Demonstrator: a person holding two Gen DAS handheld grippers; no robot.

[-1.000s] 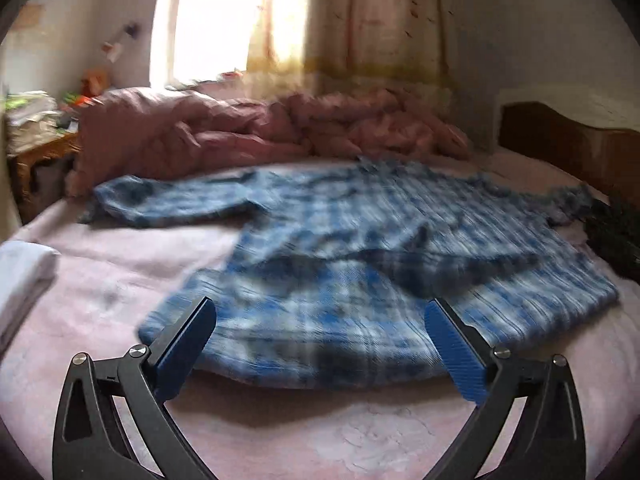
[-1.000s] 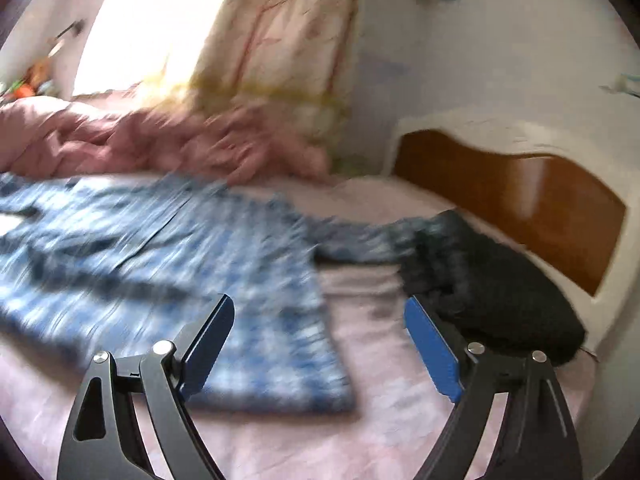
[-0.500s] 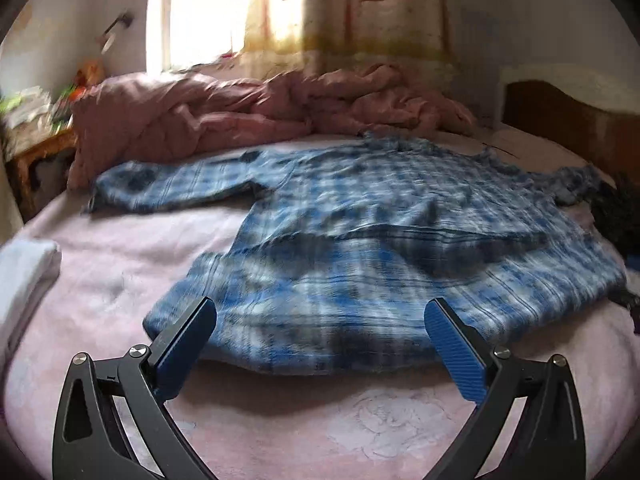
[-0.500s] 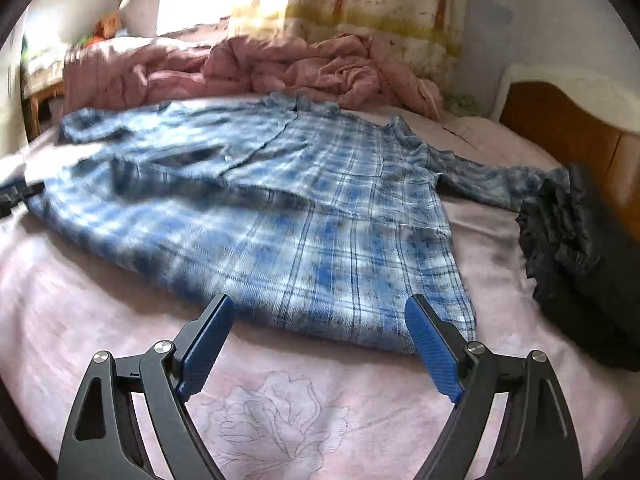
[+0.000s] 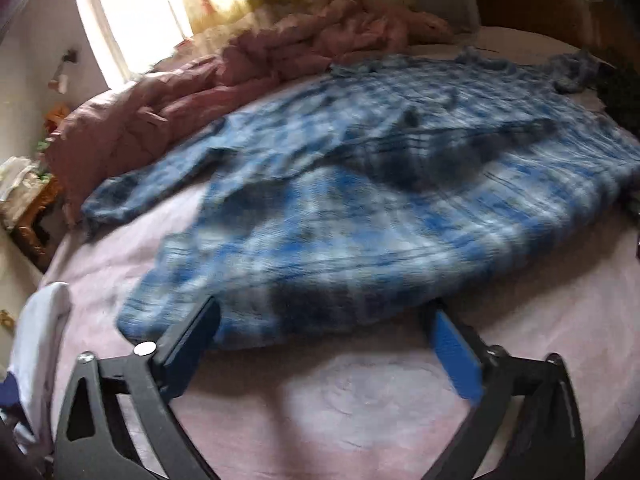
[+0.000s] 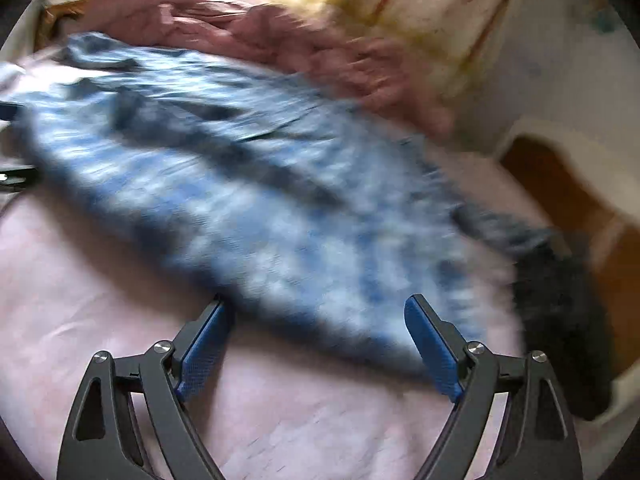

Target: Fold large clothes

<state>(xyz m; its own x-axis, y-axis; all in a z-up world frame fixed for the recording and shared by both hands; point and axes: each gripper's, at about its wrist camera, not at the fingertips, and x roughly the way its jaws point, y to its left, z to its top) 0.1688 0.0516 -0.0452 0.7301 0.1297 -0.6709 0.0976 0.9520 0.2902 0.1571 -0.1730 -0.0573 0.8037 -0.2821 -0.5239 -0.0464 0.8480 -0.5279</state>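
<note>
The big blue checked shirt (image 5: 360,208) lies flat on the pink bed (image 5: 360,420), and both wide, empty claws, left claw (image 5: 326,344) just closing a little, right claw (image 6: 318,344), should pinch its near edge evenly.

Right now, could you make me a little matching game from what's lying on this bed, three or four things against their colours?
Things:
1. plaid shirt
2. crumpled quilt
3. bedsheet
4. bundled garment by the headboard

Colours:
a. black
b. pale pink
c. blue and white
d. dusty rose

Pairs: 1-c, 2-d, 3-b, 4-a
</note>
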